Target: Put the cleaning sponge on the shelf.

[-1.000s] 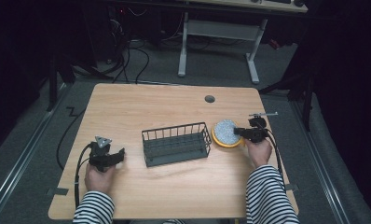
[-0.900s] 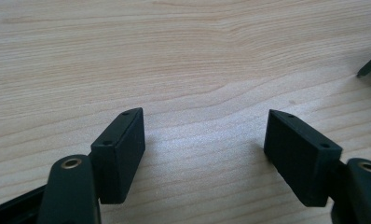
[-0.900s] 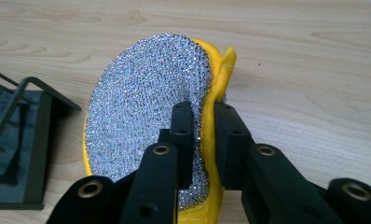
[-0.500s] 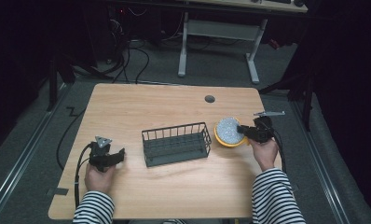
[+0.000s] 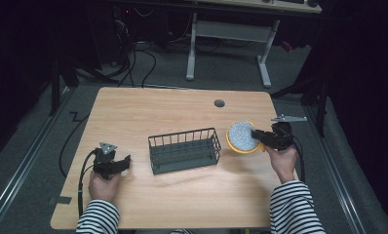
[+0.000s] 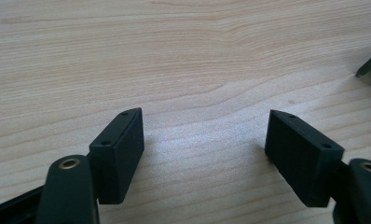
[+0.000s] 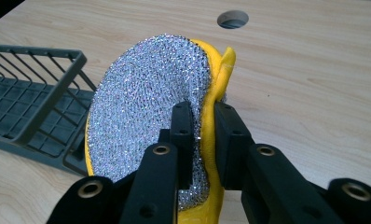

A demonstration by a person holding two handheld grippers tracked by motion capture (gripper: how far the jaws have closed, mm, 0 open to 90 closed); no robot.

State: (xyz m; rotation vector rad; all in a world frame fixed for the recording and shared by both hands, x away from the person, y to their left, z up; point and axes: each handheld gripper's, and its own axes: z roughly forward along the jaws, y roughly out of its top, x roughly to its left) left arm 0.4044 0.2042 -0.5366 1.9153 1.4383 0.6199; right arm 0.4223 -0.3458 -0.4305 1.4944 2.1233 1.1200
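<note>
A round scouring pad (image 7: pixel 146 116), silver mesh on one face and yellow on the other, is being pinched at its edge between the jaws of the right gripper (image 7: pixel 203 135). In the right gripper view the pad is being held on edge, its silver face turned toward the wire basket (image 7: pixel 30 88) and its yellow rim (image 7: pixel 223 70) bulging past the far jaw. In the high view the pad (image 5: pixel 242 136) is being shown at the right end of the basket (image 5: pixel 184 150), just beside it; whether it is touching the table (image 5: pixel 182 112) cannot be told. The right gripper (image 5: pixel 260 137) is being gripped by the person's right hand (image 5: pixel 282 158), with a striped sleeve (image 5: pixel 294 209) behind it.

The dark basket is being seen near the middle of the wooden table, with a round hole (image 5: pixel 219 103) in the tabletop well beyond it.

Well apart, near the front left of the table, the left gripper (image 5: pixel 126 162) is being held low by the left hand (image 5: pixel 104 184), its cable (image 5: pixel 82 175) looping beside it. In the left gripper view its jaws are being kept spread wide over bare wood (image 6: pixel 188 70), nothing being between them (image 6: pixel 204 144).
</note>
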